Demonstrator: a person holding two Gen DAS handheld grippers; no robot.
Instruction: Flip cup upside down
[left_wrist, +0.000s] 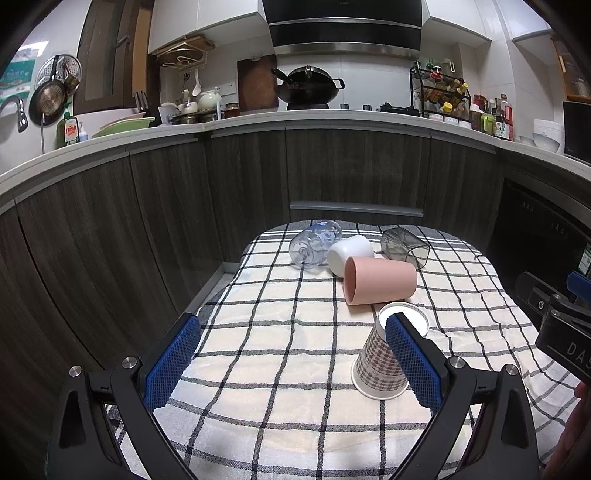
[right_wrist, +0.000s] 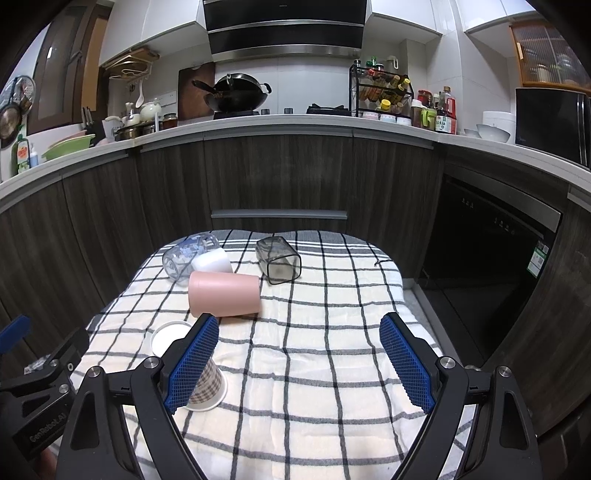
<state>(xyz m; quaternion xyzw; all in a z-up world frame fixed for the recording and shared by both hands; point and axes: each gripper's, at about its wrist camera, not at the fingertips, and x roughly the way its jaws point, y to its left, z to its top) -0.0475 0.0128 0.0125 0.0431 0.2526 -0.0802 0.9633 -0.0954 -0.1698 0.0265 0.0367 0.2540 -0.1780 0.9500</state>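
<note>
Both grippers, left (left_wrist: 293, 349) and right (right_wrist: 299, 347), spread apart over checked cloth (right_wrist: 314, 354). Upside-down paper cup (left_wrist: 382, 360) near; beyond it, pink cup (left_wrist: 380, 280), white cup (left_wrist: 349, 253), two clear glasses, all sideways.

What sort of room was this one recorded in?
A home kitchen, most likely: a wok sits under a range hood, a spice rack stands on the counter, and cups lie on a checked cloth.

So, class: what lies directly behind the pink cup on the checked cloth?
Behind the pink cup lie a white cup, a clear glass and a smoky grey glass, all on their sides. The white cup touches it; the pink cup hides the white cup's lower part.
</note>
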